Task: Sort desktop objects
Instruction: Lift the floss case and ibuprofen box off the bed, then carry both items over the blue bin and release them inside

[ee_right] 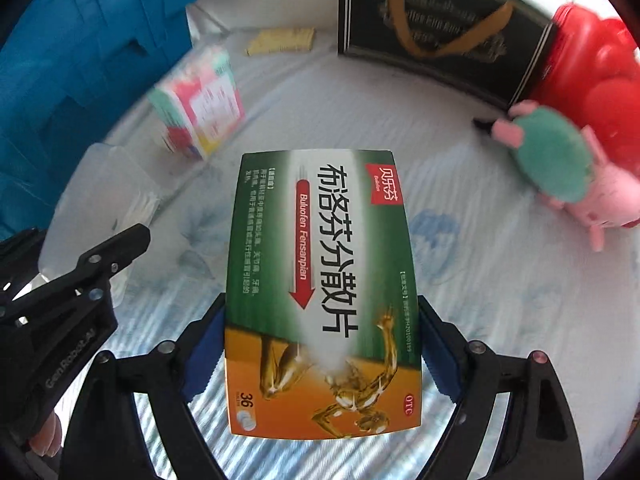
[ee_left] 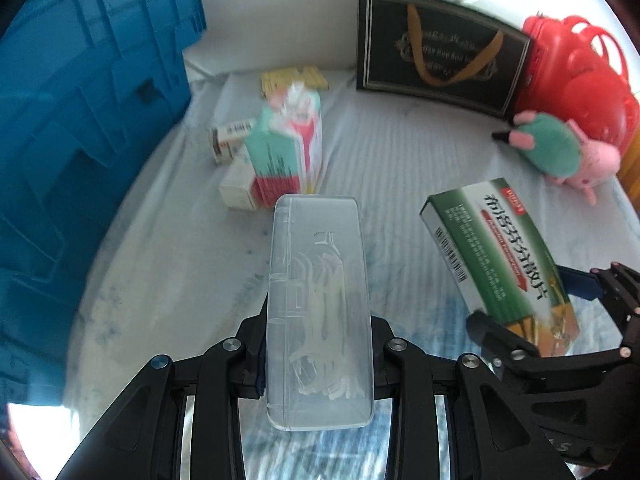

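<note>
The left gripper (ee_left: 318,354) has its jaws clenched on a clear plastic case (ee_left: 318,308) of dental floss picks, holding it flat and lengthwise above the cloth-covered bench (ee_left: 400,160), the case running out toward 12 o'clock from the jaws. The right gripper (ee_right: 322,356) grips a green and orange medicine box (ee_right: 320,292) by its long sides, blue pads pressed against the cardboard, printed face up. In the left wrist view that box (ee_left: 500,256) hangs at about 3 o'clock of the clear case, near it but apart.

On the bench, at 11 o'clock from the clear case, a teal, white and red carton (ee_left: 286,148) stands upright with a couple of small white boxes (ee_left: 236,188) lying at its foot (motion blur hides their labels). A yellow packet (ee_left: 294,78) lies flat behind it. A big blue crate (ee_left: 80,120) fills the side from 8 to 11 o'clock. At 1 o'clock a black gift bag (ee_left: 436,48) with gold handles stands upright, a red plastic basket (ee_left: 580,72) just beside it, and a pink and green plush toy (ee_left: 560,148) lies in front of the basket
</note>
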Motion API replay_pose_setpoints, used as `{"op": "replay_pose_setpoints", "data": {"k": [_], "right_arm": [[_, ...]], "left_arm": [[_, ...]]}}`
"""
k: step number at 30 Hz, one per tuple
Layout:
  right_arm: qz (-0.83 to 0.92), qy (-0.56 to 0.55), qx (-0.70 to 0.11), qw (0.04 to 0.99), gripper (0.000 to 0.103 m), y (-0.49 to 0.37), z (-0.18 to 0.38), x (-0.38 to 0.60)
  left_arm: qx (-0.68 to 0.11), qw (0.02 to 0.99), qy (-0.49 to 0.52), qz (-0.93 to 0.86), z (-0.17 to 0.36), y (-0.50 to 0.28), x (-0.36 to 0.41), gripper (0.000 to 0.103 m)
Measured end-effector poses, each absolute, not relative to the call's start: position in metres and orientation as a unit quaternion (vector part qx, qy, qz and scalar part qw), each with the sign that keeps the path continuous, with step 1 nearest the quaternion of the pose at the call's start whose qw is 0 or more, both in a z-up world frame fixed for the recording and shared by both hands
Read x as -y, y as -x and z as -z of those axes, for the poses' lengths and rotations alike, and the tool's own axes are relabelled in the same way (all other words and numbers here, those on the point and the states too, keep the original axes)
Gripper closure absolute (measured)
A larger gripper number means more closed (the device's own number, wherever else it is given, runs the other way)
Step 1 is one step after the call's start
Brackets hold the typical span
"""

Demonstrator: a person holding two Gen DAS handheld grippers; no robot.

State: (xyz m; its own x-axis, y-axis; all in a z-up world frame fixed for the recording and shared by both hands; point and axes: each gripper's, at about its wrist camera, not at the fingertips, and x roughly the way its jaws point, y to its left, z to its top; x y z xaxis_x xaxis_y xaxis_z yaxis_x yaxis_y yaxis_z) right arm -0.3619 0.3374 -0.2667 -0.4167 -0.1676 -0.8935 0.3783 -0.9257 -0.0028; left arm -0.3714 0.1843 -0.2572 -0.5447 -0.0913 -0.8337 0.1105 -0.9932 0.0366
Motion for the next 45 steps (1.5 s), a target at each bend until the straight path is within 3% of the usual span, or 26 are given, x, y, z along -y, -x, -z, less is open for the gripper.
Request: {"op": "replay_pose_setpoints", "data": {"k": [13, 25, 35, 45], "right_arm": [[0.896, -0.387, -0.118, 0.185, 0.016, 0.284, 0.127, -0.331], [0.909, -0.295, -0.138, 0.258, 0.016, 0.216, 0.038, -0.264], [0.925, -0.224, -0.127, 0.279, 0.016, 0.202, -0.02, -0.134], [0.919, -0.252, -0.11, 0.284, 0.016, 0.231, -0.011, 0.049]], "left_arm": [[-0.008, 0.097, -0.363, 0.927, 0.136, 0.28, -0.172, 0.071], [-0.016, 0.18, -0.273, 0.945, 0.045, 0.191, -0.118, 0.071], [0.003, 0.221, -0.194, 0.956, -0.03, 0.157, 0.011, 0.071], [0.018, 0.239, -0.225, 0.944, -0.021, 0.185, 0.194, 0.071]]}}
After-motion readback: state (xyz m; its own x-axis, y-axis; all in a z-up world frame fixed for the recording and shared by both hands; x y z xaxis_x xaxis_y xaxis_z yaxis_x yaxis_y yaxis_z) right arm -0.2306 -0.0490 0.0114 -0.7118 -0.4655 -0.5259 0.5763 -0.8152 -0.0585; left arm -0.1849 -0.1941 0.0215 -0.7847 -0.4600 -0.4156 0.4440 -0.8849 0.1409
